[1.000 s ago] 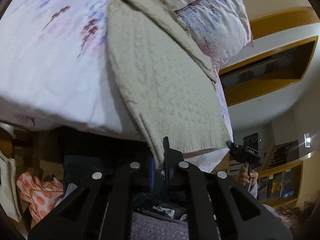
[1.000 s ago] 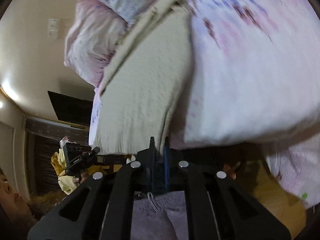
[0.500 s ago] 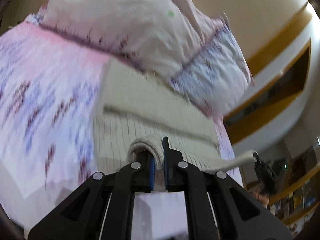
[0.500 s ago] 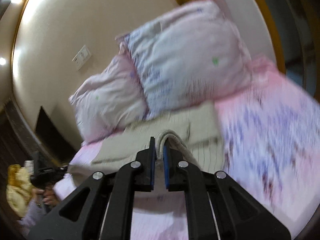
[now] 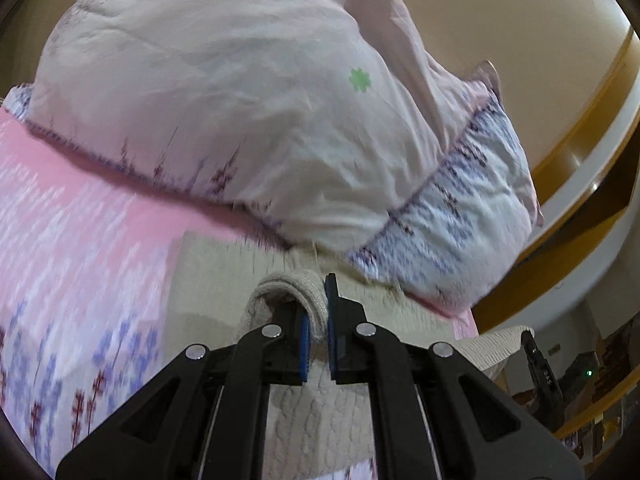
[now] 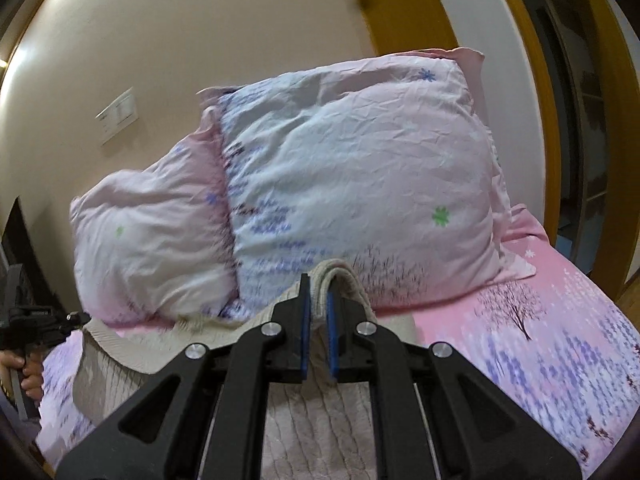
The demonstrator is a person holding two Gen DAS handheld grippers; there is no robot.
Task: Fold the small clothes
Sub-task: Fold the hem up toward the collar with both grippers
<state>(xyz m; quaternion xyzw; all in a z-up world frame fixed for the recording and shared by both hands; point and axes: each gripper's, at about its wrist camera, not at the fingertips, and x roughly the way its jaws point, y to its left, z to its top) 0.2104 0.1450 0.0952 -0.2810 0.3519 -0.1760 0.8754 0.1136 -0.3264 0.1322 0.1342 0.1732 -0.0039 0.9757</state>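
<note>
Pink flowered bedding fills the scene, with two pillows propped against a cream wall; the cream knitted sweater lies on the bed just below them; the left gripper pinches one corner of its hem, and the right gripper pinches the other, both narrow on wool; the hem hangs lifted between them, probably so the lower half can be carried up toward the pillows and laid over the top half.

Cream wall, wooden trim, pillows
</note>
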